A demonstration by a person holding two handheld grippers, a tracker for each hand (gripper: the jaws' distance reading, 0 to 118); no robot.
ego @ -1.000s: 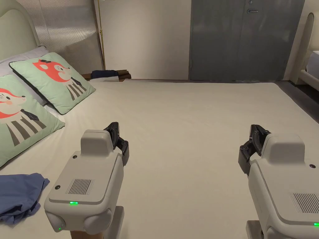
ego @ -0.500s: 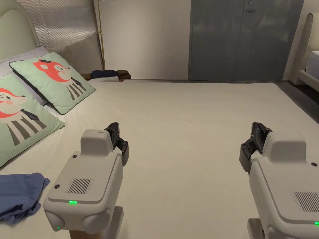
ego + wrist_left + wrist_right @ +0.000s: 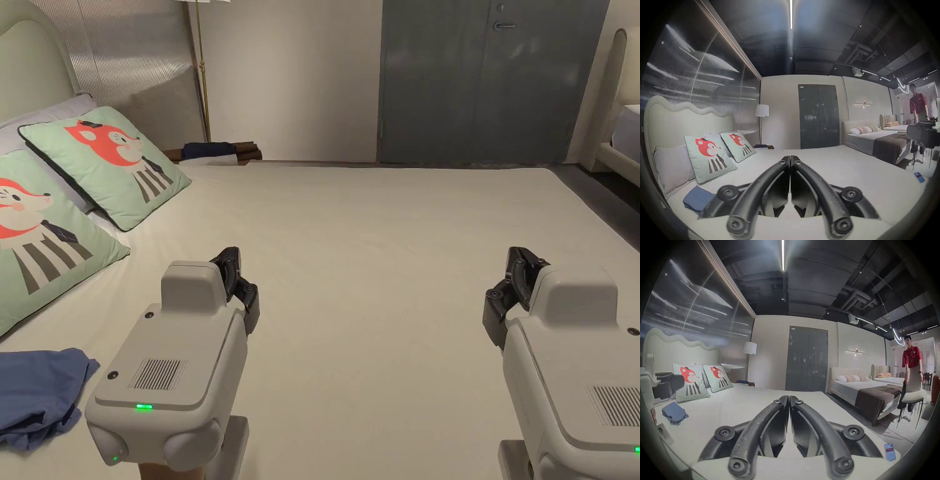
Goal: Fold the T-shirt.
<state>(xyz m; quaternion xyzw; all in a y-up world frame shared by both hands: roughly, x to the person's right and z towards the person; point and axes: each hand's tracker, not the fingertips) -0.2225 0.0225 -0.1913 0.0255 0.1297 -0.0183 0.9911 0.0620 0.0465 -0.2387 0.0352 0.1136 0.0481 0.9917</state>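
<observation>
A blue T-shirt (image 3: 37,397) lies bunched on the white bed (image 3: 387,250) at the near left, beside the pillows; it also appears as a T-shirt (image 3: 697,200) low left in the left gripper view and a T-shirt (image 3: 674,413) at the left of the right gripper view. My left gripper (image 3: 228,259) hovers over the bed to the right of it, jaws shut with nothing between them (image 3: 790,158). My right gripper (image 3: 519,259) is held far to the right, also shut and empty (image 3: 789,398).
Two green fox pillows (image 3: 106,162) lean at the bed's left. A phone (image 3: 890,451) lies near the bed's right corner. Folded dark clothes (image 3: 212,150) sit on a side table behind. A person in a red shirt (image 3: 912,360) stands by a chair past a second bed (image 3: 867,391).
</observation>
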